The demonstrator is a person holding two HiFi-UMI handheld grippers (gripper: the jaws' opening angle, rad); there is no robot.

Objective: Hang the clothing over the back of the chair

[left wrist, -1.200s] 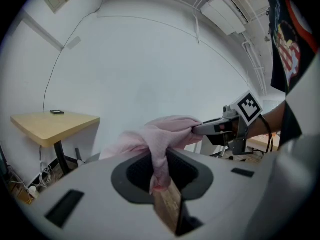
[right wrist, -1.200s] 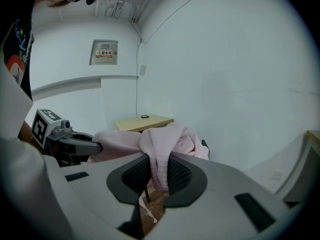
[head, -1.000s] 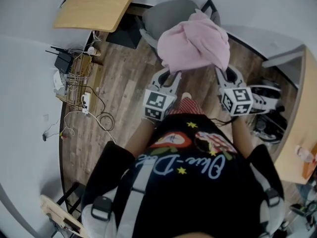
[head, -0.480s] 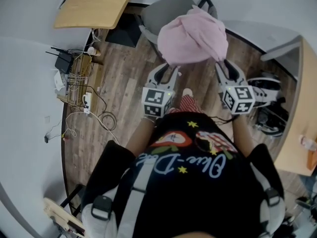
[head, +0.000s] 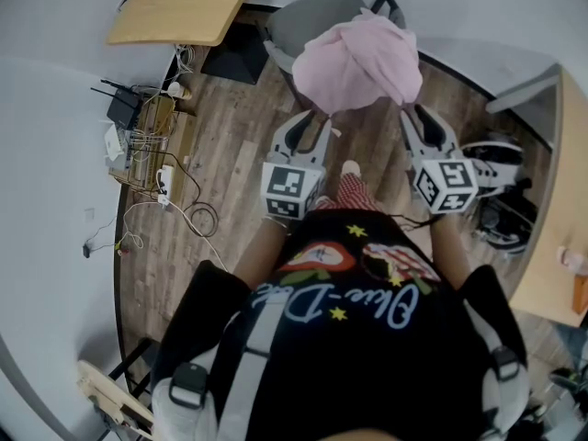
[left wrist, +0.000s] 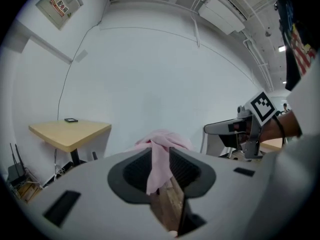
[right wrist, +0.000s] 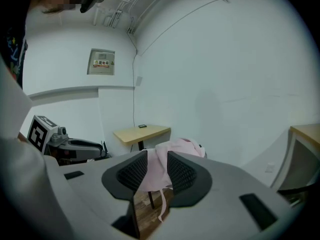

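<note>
A pink garment (head: 358, 62) lies bunched over the back of a grey chair (head: 308, 21). My left gripper (head: 310, 122) is at its lower left edge. In the left gripper view a fold of the pink garment (left wrist: 161, 159) hangs loose between jaws that stand apart. My right gripper (head: 415, 116) is at the lower right edge. Its jaws have just been opening, and the pink garment (right wrist: 158, 170) with a dangling cord still hangs between its pads.
A wooden table (head: 175, 7) stands behind the chair to the left. Cables and a router (head: 138, 145) lie on the floor at the left wall. A desk edge (head: 562, 200) and shoes (head: 491, 168) are at the right.
Both grippers and the garment's lower edge have risen and moved away from the person, towards the chair. The garment now sits more bunched on the chair back.
</note>
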